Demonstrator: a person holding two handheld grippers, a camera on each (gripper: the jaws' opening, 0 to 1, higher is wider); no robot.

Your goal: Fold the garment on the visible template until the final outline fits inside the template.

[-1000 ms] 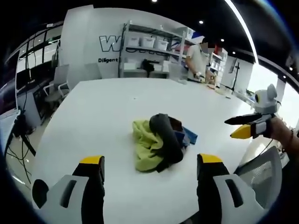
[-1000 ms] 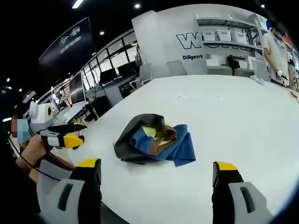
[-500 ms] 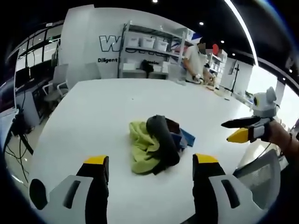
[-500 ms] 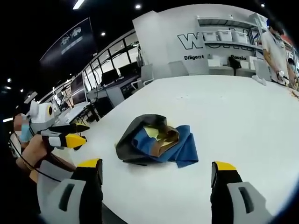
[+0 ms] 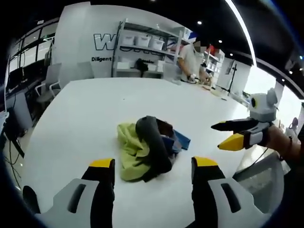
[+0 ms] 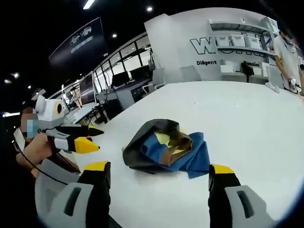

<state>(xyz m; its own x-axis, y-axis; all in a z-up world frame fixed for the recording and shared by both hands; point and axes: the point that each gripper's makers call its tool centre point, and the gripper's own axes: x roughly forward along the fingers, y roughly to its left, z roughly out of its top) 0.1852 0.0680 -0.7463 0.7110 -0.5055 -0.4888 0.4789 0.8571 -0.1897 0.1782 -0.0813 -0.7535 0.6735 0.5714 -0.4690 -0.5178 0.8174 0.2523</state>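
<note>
The crumpled garment (image 5: pixel 147 151) hides its own inner layers and the table (image 5: pixel 85 118) beneath.

- The garment (image 5: pixel 147 148) lies crumpled in a loose heap on the white table (image 5: pixel 80 114), not spread flat.
- From my left gripper view its near side is yellow-green, a dark charcoal band arches over the middle, and blue cloth peeks out on the far side.
- From my right gripper view the garment (image 6: pixel 164 151) shows a dark outer fold wrapped round blue fabric, with yellow and brown patches bunched in the centre.
</note>
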